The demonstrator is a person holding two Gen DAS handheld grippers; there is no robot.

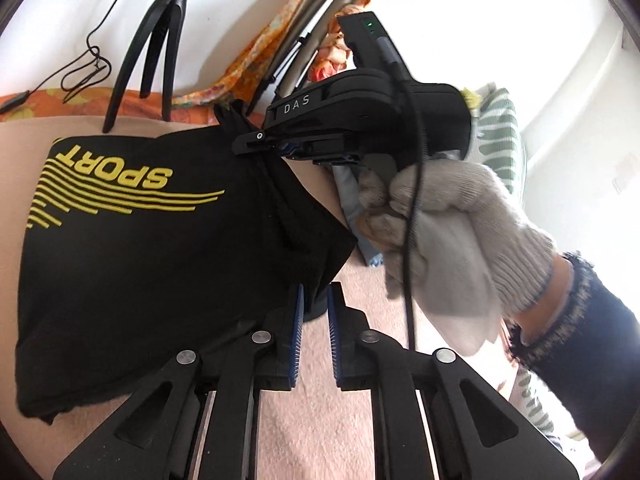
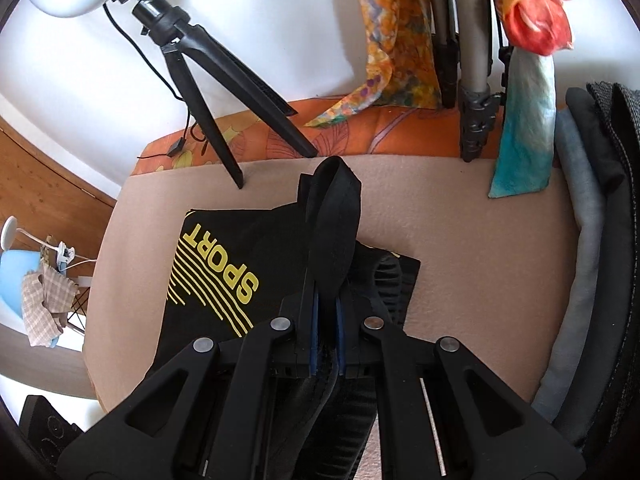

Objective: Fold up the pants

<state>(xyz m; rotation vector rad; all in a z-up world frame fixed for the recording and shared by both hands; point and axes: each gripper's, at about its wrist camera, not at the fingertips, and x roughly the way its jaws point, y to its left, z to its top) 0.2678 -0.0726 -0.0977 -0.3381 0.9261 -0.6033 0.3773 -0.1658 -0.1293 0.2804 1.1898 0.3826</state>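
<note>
Black pants (image 1: 140,248) with a yellow SPORT print lie partly folded on the beige pad (image 1: 312,432). In the left wrist view my left gripper (image 1: 316,300) is closed on a black edge of the pants near their right corner. My right gripper (image 1: 256,145), held by a gloved hand (image 1: 448,236), is shut on another part of the pants and lifts it above the pad. In the right wrist view the right gripper (image 2: 326,280) pinches a raised black fold, with the pants (image 2: 216,264) spread below it on the pad (image 2: 480,240).
A black tripod (image 2: 224,92) stands at the pad's far edge. Colourful scarves (image 2: 392,40) hang behind. A stack of folded clothes (image 2: 592,240) lies along the right side. A wooden floor and a blue chair (image 2: 20,276) lie beyond the left edge.
</note>
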